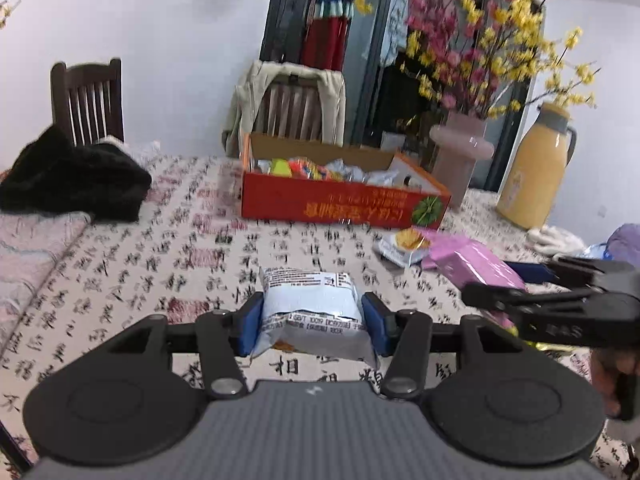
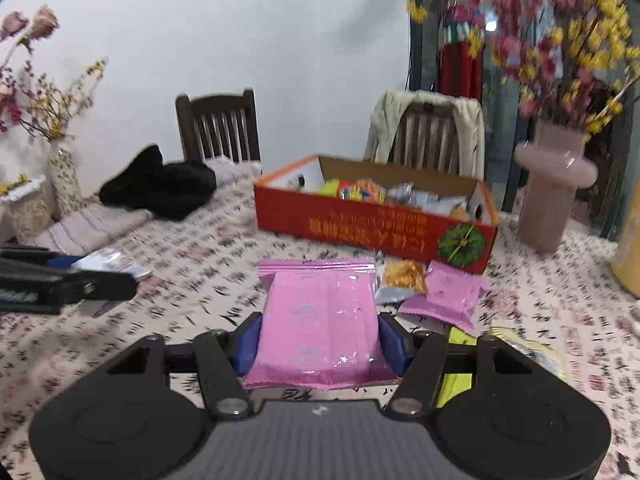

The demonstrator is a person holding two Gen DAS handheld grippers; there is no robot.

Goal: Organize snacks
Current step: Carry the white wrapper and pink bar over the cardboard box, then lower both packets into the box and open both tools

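My left gripper (image 1: 313,320) is shut on a silver-white snack packet (image 1: 310,304), held above the table. My right gripper (image 2: 320,338) is shut on a pink snack packet (image 2: 320,320); it also shows at the right of the left wrist view (image 1: 560,304). A red cardboard box (image 1: 344,204) with several snack packets inside stands at the far middle of the table; it also shows in the right wrist view (image 2: 372,228). A smaller pink packet (image 2: 444,296), an orange-and-silver packet (image 2: 400,278) and a yellow-green packet (image 2: 456,376) lie in front of the box.
The table has a calligraphy-print cloth (image 1: 160,264). A pink vase of flowers (image 1: 460,160) and a yellow thermos (image 1: 536,172) stand right of the box. Black clothing (image 1: 76,176) lies at the left. Two wooden chairs (image 2: 220,128) stand behind the table.
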